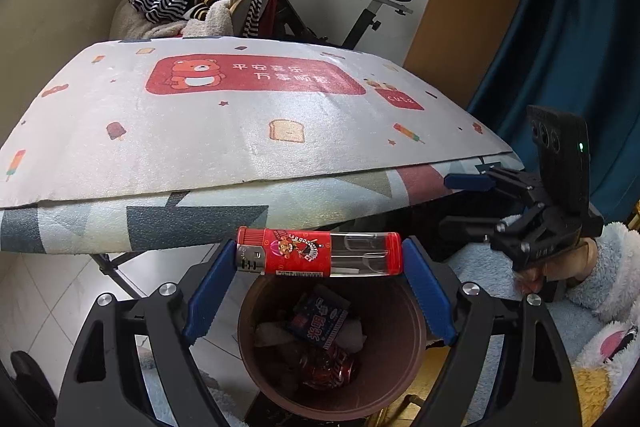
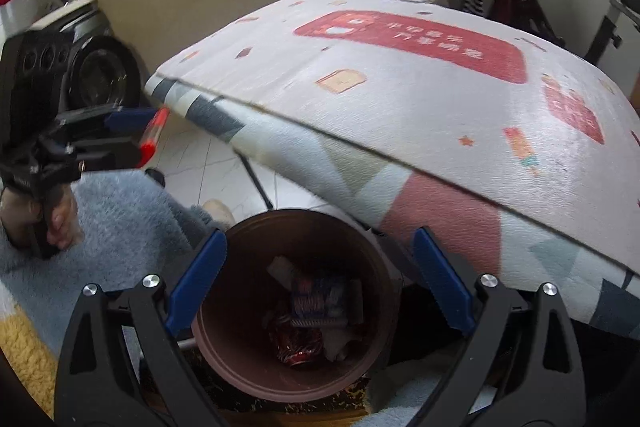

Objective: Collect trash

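Right now I have the left gripper (image 1: 318, 259) clamped on a red and clear plastic lighter (image 1: 319, 253), its blue pads pressing on the two ends, and it hangs directly above the open mouth of the round brown plastic bin (image 1: 404, 379). The right gripper (image 2: 318, 267) is spread wide and carries nothing; it hovers over the same bin, near the edge of the table covered by a pale printed mat (image 1: 248, 107).

To drop this cleanly I would keep the lighter centred over the opening rather than over the rim, then part the jaws evenly so neither pad drags one end and flips it outward. The bin already holds a crushed red can (image 1: 332, 371) and a blue printed packet (image 1: 318, 321), so there is room, and a short fall should do. I would hold the right gripper clear of the drop path.

The lighter lies level, its long axis running left to right across my left wrist view. Its metal striker end points left and the clear fuel end points right.
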Demonstrator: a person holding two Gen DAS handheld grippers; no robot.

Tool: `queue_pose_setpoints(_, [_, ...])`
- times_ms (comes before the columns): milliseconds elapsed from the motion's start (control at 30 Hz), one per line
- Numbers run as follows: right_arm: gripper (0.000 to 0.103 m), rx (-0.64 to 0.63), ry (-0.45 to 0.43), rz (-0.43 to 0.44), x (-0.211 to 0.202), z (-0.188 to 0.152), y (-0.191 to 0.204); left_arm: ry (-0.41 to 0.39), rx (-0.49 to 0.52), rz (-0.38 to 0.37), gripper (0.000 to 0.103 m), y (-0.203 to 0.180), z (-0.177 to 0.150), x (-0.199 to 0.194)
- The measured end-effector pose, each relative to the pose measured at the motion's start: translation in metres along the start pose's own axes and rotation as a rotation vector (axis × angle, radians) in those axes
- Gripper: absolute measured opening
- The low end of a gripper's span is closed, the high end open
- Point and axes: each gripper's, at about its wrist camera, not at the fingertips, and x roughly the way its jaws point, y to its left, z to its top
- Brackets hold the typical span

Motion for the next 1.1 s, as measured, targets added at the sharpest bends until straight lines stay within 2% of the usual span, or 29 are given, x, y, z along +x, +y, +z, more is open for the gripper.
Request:
queue_pose_setpoints(133, [0.093,0.088,-0.061,-0.031,-0.008,-0.003,-0.012,0.042,0.069,-0.009,0.081,-0.016,-0.001,0.014])
queue_pose_setpoints(333, [0.093,0.147,-0.086,-0.054,-0.016,-0.005,-0.023,0.101,0.122,-0.017,0.081,-0.029,-0.005,0.036])
queue_pose_setpoints(767, [0.094,0.22,-0.101,-0.064,-0.027,0.0,-0.05,0.139,0.097,-0.027,0.082,-0.024,-0.007,0.045])
queue_pose_setpoints(833, [0.094,0.216,-0.095,-0.064,-0.026,0.001,-0.051,0.14,0.093,-0.024,0.093,-0.024,-0.007,0.046])
queue_pose_setpoints(900, [0.094,0.216,-0.09,-0.067,-0.026,0.002,-0.051,0.135,0.088,-0.016,0.097,-0.024,-0.006,0.045])
queue_pose_setpoints(1100, [0.094,0.222,-0.09,-0.076,-0.028,0.001,-0.049,0.123,0.052,-0.008,0.097,-0.016,-0.004,0.042])
